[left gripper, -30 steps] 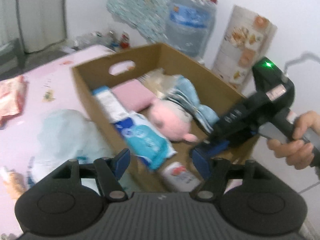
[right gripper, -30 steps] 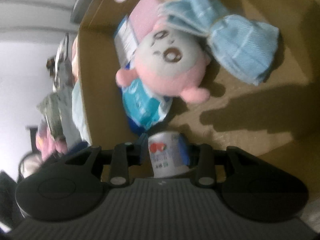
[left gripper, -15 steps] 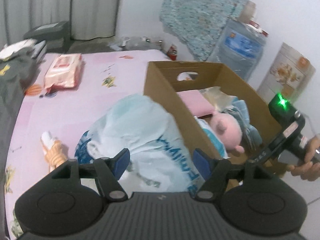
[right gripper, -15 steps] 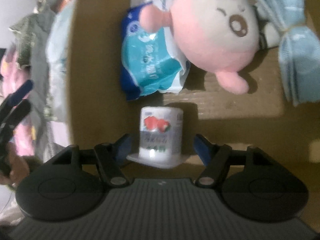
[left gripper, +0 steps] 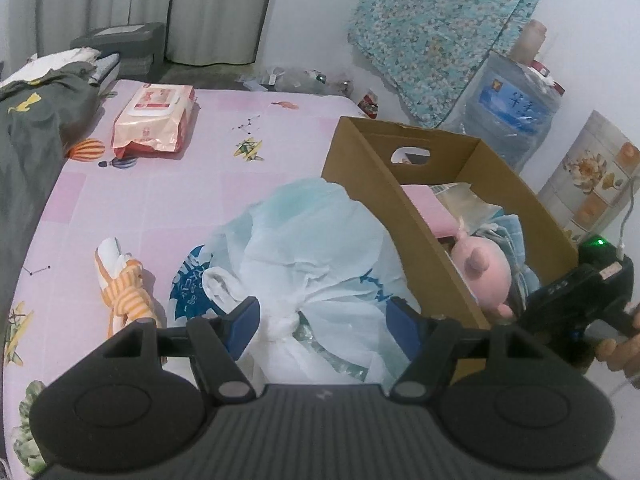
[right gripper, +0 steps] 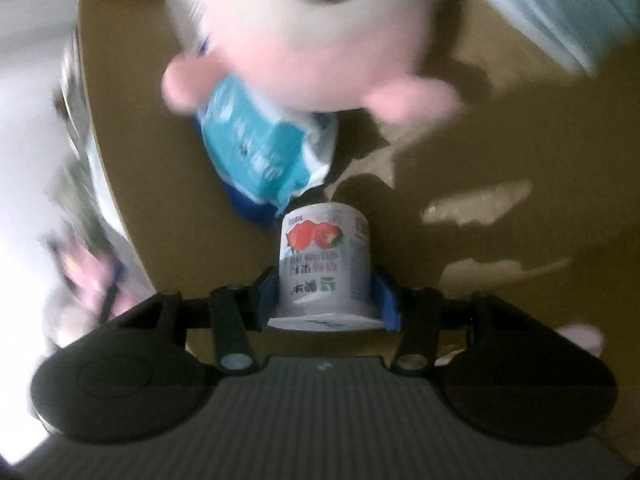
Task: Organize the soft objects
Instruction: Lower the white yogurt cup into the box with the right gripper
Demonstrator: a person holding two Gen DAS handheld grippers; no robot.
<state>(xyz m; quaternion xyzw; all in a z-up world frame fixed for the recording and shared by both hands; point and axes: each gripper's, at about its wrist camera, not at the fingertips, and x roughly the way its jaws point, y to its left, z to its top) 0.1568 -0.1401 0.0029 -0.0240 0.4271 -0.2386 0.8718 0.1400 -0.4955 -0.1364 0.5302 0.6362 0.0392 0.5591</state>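
A cardboard box [left gripper: 404, 216] stands on the pink bed and holds a pink plush toy [left gripper: 484, 272], a pink pad and blue cloth. My left gripper [left gripper: 320, 320] is open above a tied pale-blue plastic bag [left gripper: 304, 256] beside the box. An orange striped soft toy [left gripper: 124, 292] lies left of the bag. In the right wrist view, my right gripper [right gripper: 328, 296] is inside the box with its fingers against a white yogurt cup [right gripper: 324, 264] with a strawberry label. The plush toy [right gripper: 320, 40] and a blue tissue pack [right gripper: 264, 152] lie just beyond it.
A wet-wipes pack [left gripper: 156, 120] lies at the far left of the bed. Dark clothing [left gripper: 32, 136] is piled at the left edge. A water jug [left gripper: 512, 112] and a floral roll [left gripper: 588, 176] stand behind the box by the wall.
My left gripper swung left from the box to over the plastic bag. My right gripper opened off the yogurt cup, then closed on it again inside the box; its view is now blurred.
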